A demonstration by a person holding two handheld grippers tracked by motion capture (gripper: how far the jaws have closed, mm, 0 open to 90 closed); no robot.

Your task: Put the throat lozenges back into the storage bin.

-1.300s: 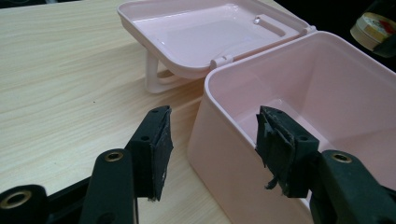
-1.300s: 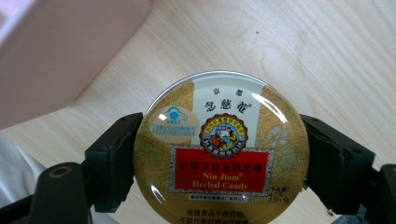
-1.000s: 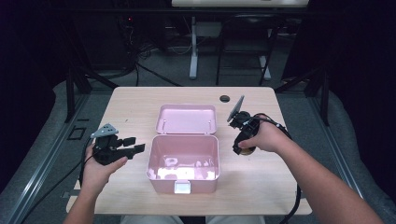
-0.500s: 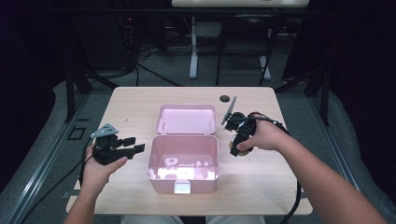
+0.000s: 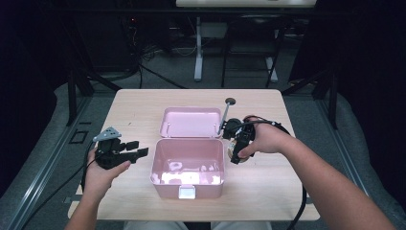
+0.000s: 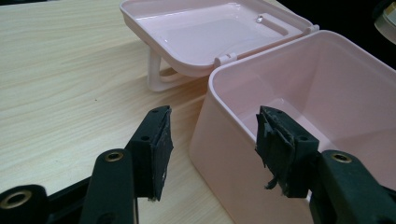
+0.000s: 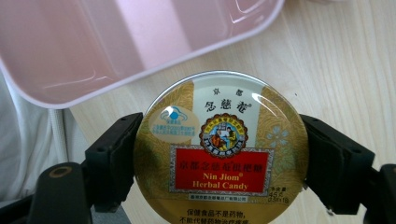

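Note:
A pink plastic box (image 5: 189,141) stands open mid-table, its lid (image 5: 191,122) lying back behind it. My right gripper (image 5: 235,155) is just right of the box, shut on a round gold candy tin (image 7: 222,149) with a red label. The tin hangs over bare wood beside the box's rim (image 7: 140,79). Whether it touches the table I cannot tell. My left gripper (image 5: 136,148) is open beside the box's left wall. In its own view the left gripper (image 6: 212,140) has the near corner of the box (image 6: 327,84) between its spread jaws, without touching it. The lid (image 6: 210,32) lies beyond.
A small dark round object (image 5: 230,101) lies near the table's far edge, behind the lid. The wooden tabletop (image 5: 134,115) has free room left of the lid and along the front. Dark stands and cables crowd the floor beyond.
The right gripper has moved slightly left, toward the box, with the tin in it. The left gripper has stayed put.

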